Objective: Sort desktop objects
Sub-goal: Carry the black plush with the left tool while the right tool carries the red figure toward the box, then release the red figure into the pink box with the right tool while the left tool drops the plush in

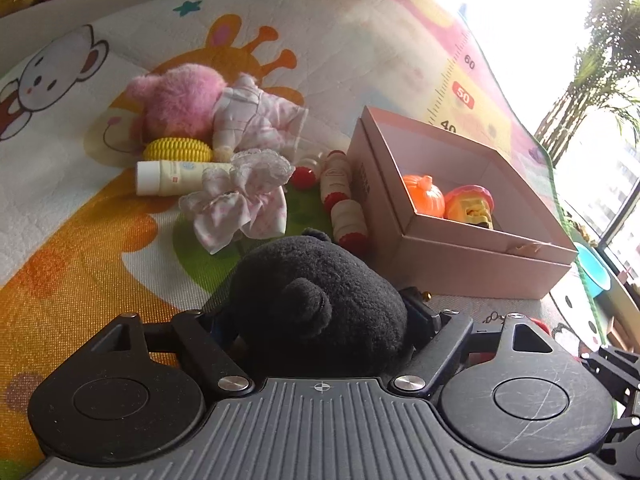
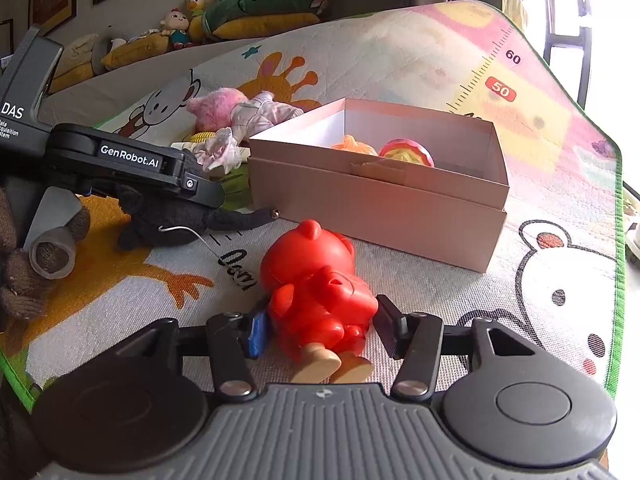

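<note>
Left wrist view: jaws clenched on fuzzy black plush; right's jaws released around glossy red bear.

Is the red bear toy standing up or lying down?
Lying down. The red bear toy lies on the play mat, feet toward the camera, between the right gripper's fingers.

The left claw is low over the mat, its jaws pressed into both flanks of a black plush. In the right wrist view it reaches in from the left, body level. The right claw is also low, jaws parted, one on each side of a red bear; whether the left pad touches it is unclear, and the right one is just clear.
</note>
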`<state>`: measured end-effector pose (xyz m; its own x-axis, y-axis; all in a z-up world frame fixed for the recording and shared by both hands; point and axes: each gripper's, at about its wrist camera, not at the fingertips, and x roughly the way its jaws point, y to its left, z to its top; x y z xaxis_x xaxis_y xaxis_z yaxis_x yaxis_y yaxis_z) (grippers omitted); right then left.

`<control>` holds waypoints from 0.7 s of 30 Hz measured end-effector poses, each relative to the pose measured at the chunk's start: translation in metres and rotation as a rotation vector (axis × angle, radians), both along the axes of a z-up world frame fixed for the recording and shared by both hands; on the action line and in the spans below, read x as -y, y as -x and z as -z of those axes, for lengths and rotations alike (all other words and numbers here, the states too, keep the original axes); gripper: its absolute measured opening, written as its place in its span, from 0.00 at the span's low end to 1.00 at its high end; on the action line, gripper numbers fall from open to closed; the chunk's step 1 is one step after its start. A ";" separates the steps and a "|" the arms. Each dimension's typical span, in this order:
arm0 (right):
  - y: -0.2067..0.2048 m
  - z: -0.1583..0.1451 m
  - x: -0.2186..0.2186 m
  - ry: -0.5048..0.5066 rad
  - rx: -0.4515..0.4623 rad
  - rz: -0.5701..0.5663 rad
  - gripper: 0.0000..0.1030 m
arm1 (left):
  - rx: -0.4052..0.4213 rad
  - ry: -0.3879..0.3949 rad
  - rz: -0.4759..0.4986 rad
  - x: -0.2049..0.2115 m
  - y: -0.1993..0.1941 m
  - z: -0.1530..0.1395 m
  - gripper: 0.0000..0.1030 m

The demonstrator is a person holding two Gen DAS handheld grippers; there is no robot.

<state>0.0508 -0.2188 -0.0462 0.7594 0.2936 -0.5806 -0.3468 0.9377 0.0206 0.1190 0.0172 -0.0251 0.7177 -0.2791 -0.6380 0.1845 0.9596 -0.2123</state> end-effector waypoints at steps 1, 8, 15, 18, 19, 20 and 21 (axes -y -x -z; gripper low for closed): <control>0.000 0.000 0.000 -0.001 0.000 -0.001 0.50 | 0.007 -0.009 0.008 0.001 0.003 -0.001 0.82; 0.008 -0.008 0.014 -0.033 -0.001 0.023 0.44 | 0.031 -0.022 0.111 0.011 0.036 -0.015 0.81; 0.019 -0.040 0.040 -0.070 0.060 0.080 0.44 | 0.101 -0.007 0.240 0.038 0.059 -0.049 0.81; 0.026 -0.057 0.049 -0.075 0.102 0.091 0.44 | 0.119 0.000 0.278 0.050 0.063 -0.063 0.81; 0.029 -0.062 0.051 -0.074 0.118 0.094 0.44 | 0.128 -0.003 0.286 0.053 0.064 -0.067 0.81; 0.031 -0.067 0.053 -0.072 0.134 0.096 0.44 | 0.136 -0.007 0.295 0.057 0.066 -0.071 0.81; 0.034 -0.072 0.055 -0.071 0.150 0.099 0.44 | 0.147 -0.011 0.303 0.060 0.067 -0.076 0.81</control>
<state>0.0169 -0.2740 0.0258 0.8631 0.2494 -0.4392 -0.2572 0.9654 0.0428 0.0516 -0.0431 0.0509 0.6876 -0.4877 -0.5379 0.4899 0.8584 -0.1522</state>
